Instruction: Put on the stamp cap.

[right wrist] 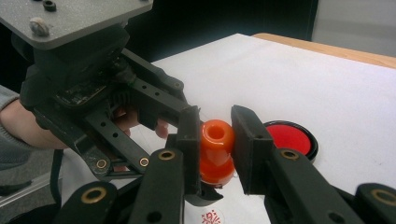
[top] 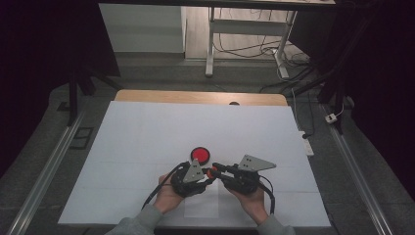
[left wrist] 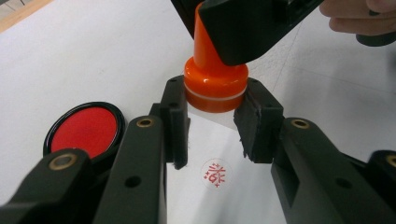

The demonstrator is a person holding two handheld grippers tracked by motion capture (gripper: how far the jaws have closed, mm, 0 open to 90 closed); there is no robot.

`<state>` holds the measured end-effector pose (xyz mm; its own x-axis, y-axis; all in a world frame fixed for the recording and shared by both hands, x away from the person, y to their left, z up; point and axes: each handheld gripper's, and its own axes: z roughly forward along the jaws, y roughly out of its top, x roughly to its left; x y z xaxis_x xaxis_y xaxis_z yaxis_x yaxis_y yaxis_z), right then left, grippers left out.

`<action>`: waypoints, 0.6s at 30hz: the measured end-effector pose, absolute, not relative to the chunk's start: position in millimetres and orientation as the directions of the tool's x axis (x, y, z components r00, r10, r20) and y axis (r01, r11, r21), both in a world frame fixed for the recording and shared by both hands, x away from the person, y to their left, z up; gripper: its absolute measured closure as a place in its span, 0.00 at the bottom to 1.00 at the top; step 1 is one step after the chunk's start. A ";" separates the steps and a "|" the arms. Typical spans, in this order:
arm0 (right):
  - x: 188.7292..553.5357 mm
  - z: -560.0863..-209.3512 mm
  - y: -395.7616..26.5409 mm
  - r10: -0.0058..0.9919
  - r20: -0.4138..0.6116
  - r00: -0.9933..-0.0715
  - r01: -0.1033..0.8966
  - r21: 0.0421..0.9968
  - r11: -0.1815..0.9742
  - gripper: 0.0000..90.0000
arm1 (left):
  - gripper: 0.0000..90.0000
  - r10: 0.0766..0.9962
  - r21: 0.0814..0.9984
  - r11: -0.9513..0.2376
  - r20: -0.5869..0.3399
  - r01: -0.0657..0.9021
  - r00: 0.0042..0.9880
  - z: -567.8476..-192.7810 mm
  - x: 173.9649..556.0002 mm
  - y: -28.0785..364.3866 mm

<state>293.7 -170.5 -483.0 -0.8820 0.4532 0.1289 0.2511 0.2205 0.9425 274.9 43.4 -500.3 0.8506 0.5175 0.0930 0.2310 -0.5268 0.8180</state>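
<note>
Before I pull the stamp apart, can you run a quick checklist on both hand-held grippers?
1. Left hand-held gripper clamped on the orange stamp's wide base: ok.
2. Right hand-held gripper clamped on the stamp's narrow top: ok.
3. Stamp lifted off the white paper: ok.
4. Red print already on the paper: ok.
5. Red ink pad apart from both grippers: ok.
6. Whether the stamp parts are loose: cannot tell.

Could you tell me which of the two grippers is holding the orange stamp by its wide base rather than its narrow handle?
The left gripper: it clamps the stamp at the base; the right gripper grips the handle.
</note>
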 end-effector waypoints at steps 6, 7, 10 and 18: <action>292.9 -486.8 -172.3 0.455 0.141 -0.879 0.259 0.943 0.207 0.82 | 0.73 0.519 0.818 -0.526 0.091 0.234 0.850 -501.3 274.5 42.6; 292.9 -487.3 -172.6 0.455 0.146 -0.878 0.261 0.944 0.202 0.82 | 0.73 0.519 0.817 -0.527 0.091 0.234 0.850 -501.3 274.6 42.6; 292.3 -488.6 -172.0 0.459 0.141 -0.877 0.257 0.945 0.202 0.82 | 0.73 0.517 0.812 -0.534 0.095 0.234 0.851 -501.3 274.7 42.9; 292.2 -493.6 -171.9 0.461 0.153 -0.874 0.269 0.943 0.197 0.82 | 0.73 0.510 0.800 -0.549 0.091 0.242 0.855 -503.1 275.7 42.3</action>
